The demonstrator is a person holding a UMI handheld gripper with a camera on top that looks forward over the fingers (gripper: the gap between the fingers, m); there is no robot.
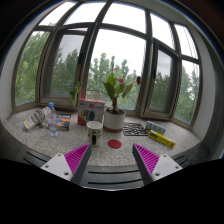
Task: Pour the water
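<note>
My gripper [112, 159] is open and empty, its two fingers with magenta pads [77, 157] spread wide over the speckled windowsill counter [40, 138]. Well beyond the fingers stands a potted green plant in a white pot [114, 118]. A small white cup-like thing [94, 135] stands just left of the pot, and a red round coaster [115, 144] lies in front of it. A clear plastic bottle [52, 118] stands further left among other items. Nothing is between the fingers.
A pink box [90, 110] stands behind the small cup. A yellow object [160, 139] and a dark patterned item [135, 129] lie to the right of the pot. Large bay windows [120, 60] with trees outside close the back.
</note>
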